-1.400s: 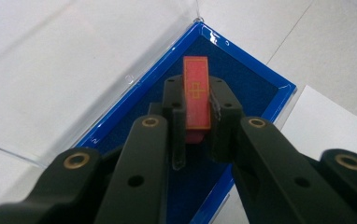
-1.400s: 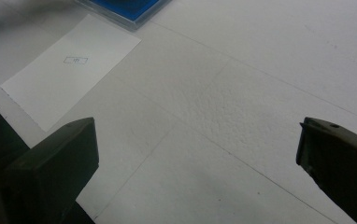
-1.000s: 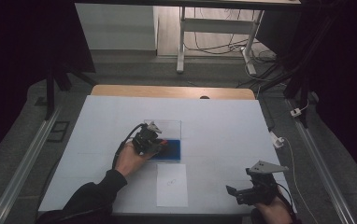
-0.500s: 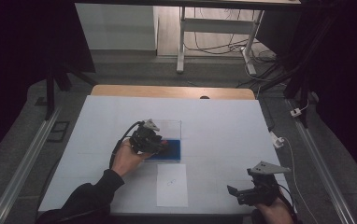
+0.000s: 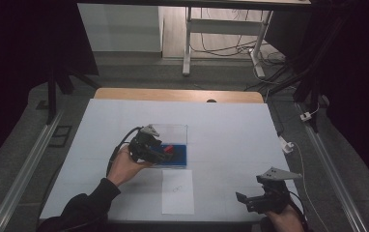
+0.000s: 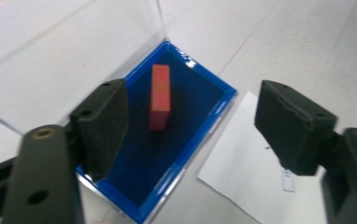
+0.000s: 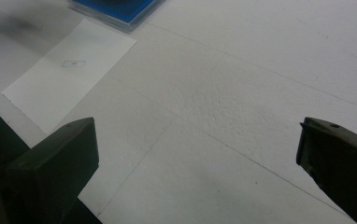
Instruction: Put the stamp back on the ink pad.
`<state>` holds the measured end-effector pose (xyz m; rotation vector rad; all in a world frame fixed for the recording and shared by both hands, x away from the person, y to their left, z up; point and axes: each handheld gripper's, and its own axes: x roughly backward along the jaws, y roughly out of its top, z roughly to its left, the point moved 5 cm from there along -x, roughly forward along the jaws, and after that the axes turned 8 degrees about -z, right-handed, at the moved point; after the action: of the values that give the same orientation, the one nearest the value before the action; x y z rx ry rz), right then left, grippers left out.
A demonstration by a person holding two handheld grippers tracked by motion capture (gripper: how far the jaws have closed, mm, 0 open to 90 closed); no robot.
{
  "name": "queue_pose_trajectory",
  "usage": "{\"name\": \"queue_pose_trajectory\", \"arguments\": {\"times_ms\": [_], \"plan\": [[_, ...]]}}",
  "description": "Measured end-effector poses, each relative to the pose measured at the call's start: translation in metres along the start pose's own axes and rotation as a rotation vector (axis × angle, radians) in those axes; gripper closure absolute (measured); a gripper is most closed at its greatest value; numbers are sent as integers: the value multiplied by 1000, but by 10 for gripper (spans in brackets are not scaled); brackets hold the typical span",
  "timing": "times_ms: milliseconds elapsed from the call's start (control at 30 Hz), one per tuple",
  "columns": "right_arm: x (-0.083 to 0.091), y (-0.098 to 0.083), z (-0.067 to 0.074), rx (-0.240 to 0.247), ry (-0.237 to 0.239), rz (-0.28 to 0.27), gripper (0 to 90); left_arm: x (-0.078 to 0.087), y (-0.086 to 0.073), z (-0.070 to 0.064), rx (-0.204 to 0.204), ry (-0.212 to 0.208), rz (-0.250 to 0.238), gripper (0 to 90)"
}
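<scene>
A: High view first: where is the left claw (image 5: 165, 151)?

B: Over the near left part of the clear box with a blue floor (image 5: 178, 155), which sits around the middle of the desk (image 5: 231, 130). Its jaws have just been opening and stand apart with nothing between them.

A: And the red block (image 6: 160, 96)?

B: Lying flat on the blue floor, untouched, seen between the jaws in the left gripper view.

A: The right claw (image 5: 250, 200)?

B: By the desk's near right corner, jaws apart over bare surface. A paper sheet (image 5: 177, 191) lies at the near edge, just beside the box.
</scene>
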<state>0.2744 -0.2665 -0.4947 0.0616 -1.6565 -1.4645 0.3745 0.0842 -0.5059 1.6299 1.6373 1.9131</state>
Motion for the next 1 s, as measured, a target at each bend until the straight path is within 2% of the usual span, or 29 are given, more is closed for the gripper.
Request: {"name": "queue_pose_trajectory", "arguments": {"times_ms": [167,533,700,1000], "plan": [[1,0,0,1,-4,-2,0,8,-1,-5,-17,1,-13,167],[1,0,1,9,-4,2,0,24,-8,-10,-2,-15,-7,70],[1,0,1,10,-5,0,0,33,-12,-12,14,-39,-27,38],[1,0,1,13,-9,-1,0,53,-26,-17,18,-74,-59,16]]}}
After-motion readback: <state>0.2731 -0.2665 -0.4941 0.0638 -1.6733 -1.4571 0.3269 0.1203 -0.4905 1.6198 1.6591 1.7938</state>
